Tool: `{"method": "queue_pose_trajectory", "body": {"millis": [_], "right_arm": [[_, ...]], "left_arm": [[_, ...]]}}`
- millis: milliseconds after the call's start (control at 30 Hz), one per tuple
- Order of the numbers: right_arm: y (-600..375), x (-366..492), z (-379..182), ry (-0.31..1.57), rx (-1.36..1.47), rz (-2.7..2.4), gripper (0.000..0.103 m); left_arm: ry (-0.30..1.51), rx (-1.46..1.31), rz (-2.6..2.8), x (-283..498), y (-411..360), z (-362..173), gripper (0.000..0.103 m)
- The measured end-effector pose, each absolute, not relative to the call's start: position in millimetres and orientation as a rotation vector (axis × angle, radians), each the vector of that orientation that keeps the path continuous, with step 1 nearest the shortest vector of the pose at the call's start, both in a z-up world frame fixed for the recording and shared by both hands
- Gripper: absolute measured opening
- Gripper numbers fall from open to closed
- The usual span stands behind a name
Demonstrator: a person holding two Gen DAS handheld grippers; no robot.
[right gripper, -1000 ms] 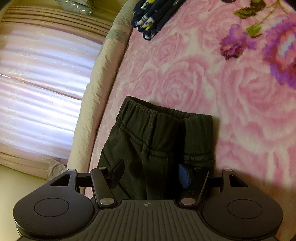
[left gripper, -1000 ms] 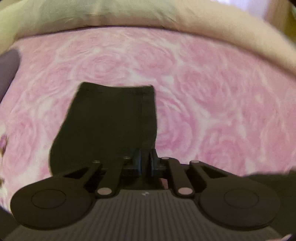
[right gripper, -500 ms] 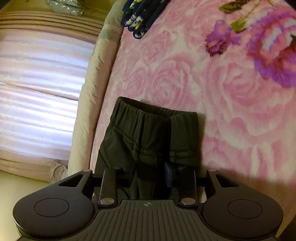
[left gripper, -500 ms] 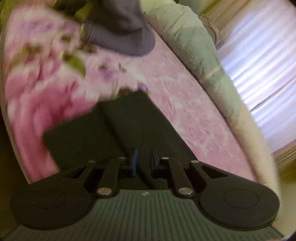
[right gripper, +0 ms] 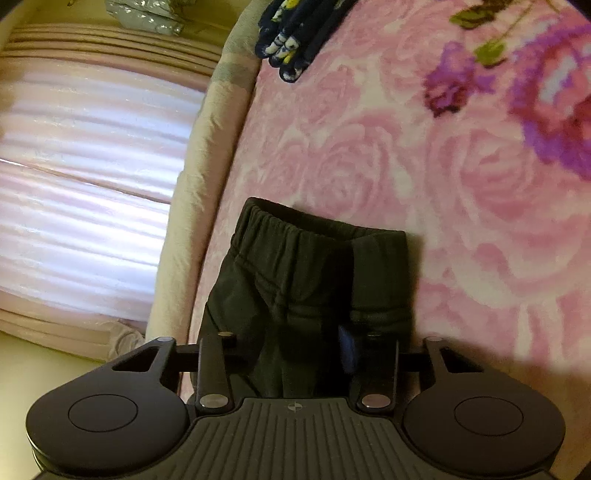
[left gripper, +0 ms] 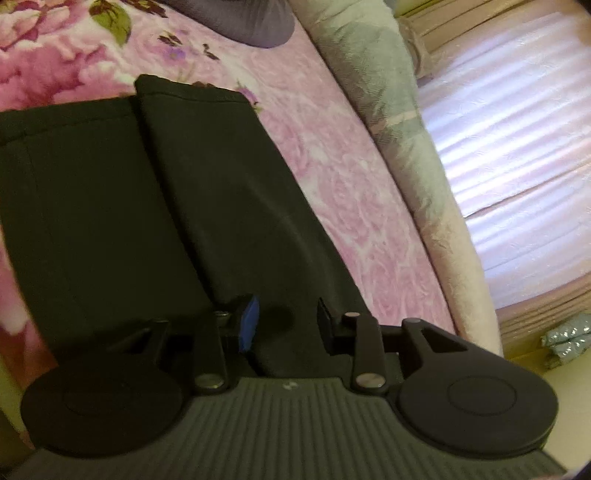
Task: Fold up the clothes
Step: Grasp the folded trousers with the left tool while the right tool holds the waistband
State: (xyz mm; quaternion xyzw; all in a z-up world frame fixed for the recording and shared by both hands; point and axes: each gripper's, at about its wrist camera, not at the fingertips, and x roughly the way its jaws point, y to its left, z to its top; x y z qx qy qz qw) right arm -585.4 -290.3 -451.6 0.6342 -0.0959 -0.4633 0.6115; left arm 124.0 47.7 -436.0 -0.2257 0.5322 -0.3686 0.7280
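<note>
Black trousers (left gripper: 110,203) lie on a pink rose-patterned blanket (left gripper: 351,184). In the left wrist view two leg panels lie side by side, hems at the far end. My left gripper (left gripper: 284,317) hovers open over the near part of the right panel, blue pad showing, nothing pinched. In the right wrist view the elastic waistband of the trousers (right gripper: 314,266) lies flat ahead on the blanket (right gripper: 480,184). My right gripper (right gripper: 288,339) is open, fingers apart, with a raised fold of the black fabric between them.
A grey-purple garment (left gripper: 236,18) lies beyond the hems. A navy patterned garment (right gripper: 291,37) sits at the far edge. A beige padded border (right gripper: 192,221) runs along the blanket, pleated curtain (left gripper: 517,147) behind it. A silvery packet (left gripper: 565,339) rests on the sill.
My left gripper swung round with the trouser legs, then opened and let them go onto the blanket. My right gripper narrowed a little around the fabric near the waistband.
</note>
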Motion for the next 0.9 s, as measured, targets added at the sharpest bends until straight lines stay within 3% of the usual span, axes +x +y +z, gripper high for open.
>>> {"method": "queue_pose_trajectory", "body": {"millis": [33,133,300,533,633,667,700,900], "right_arm": [[-291,-586,-452,-0.208,1.461,-1.075,0.029],[-293,-583,-444,-0.139,1.401,-1.105,0.019],[-284,-583,-433,-0.084,1.326,-1.113,0.015],[-266,-591,-427,-0.077,1.284,-1.088,0.016],[-265,-589,-437,-0.138,1.331,-1.100,0.017],[-266,-589,-439,-0.156,1.343,-1.097,0.023],[-268,-588,-438,-0.162,1.348,-1.090,0.033],[-277,-584,-442,-0.120,1.349,-1.094,0.034]], "left_arm": [[1.189,-0.507,-0.828,126,47,-439,0.000],[1.143,-0.481,-0.888,124,48,-433,0.000],[0.866,-0.466,-0.965,120,89,-381,0.000],[1.017,-0.446,-0.888,125,134,-402,0.000],[1.103,-0.491,-0.906,121,111,-413,0.020],[1.123,-0.500,-0.911,121,100,-416,0.028],[1.132,-0.506,-0.909,121,92,-419,0.028],[1.203,-0.565,-0.809,130,59,-449,0.026]]}}
